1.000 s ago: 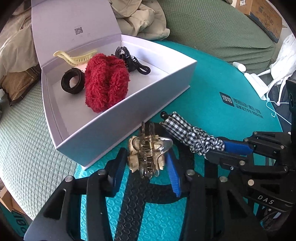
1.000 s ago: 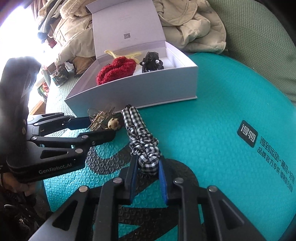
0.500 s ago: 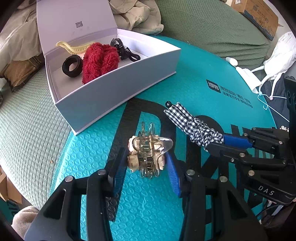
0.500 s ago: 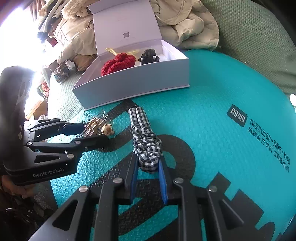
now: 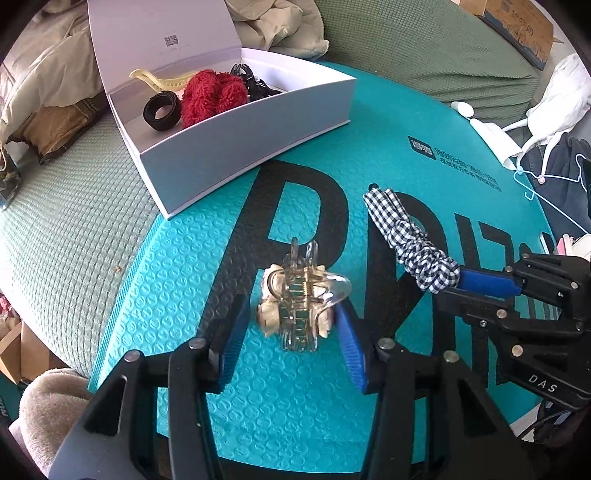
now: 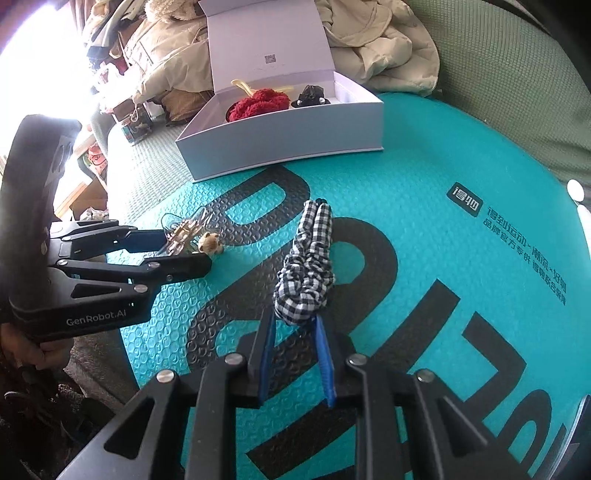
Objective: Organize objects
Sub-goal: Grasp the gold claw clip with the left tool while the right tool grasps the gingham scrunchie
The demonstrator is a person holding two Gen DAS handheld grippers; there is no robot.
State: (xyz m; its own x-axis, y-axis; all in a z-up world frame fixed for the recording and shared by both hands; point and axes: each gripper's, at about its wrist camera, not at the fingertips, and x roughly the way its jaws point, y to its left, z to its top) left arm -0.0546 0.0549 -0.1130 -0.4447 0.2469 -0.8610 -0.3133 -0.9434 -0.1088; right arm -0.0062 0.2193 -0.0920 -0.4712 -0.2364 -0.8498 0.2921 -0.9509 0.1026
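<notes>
My left gripper point(image 5: 291, 321) has its jaws apart on either side of a clear hair claw clip point(image 5: 301, 297) with beige flowers, which rests on the teal mat point(image 5: 184, 258); the left pad stands off it. The clip also shows in the right wrist view point(image 6: 188, 232). My right gripper point(image 6: 295, 328) stands at the near end of a black-and-white gingham scrunchie point(image 6: 308, 266) lying on the mat, jaws slightly apart. The scrunchie also shows in the left wrist view point(image 5: 410, 240). An open white box point(image 5: 258, 122) at the back holds a red fluffy scrunchie point(image 5: 214, 94), a black band point(image 5: 162, 110), a yellow clip point(image 5: 159, 79) and a black clip point(image 5: 251, 81).
The mat lies on a green quilted cover point(image 5: 66, 221). Beige coats point(image 6: 380, 44) are piled behind the box. White items and a blue hanger point(image 5: 535, 177) lie at the right. A cardboard box point(image 5: 517, 29) is at the far right back.
Both grippers have drawn back from the box with the clip and scrunchie, lowering them to the mat. Both jaws have widened, and the items now rest on the mat.
</notes>
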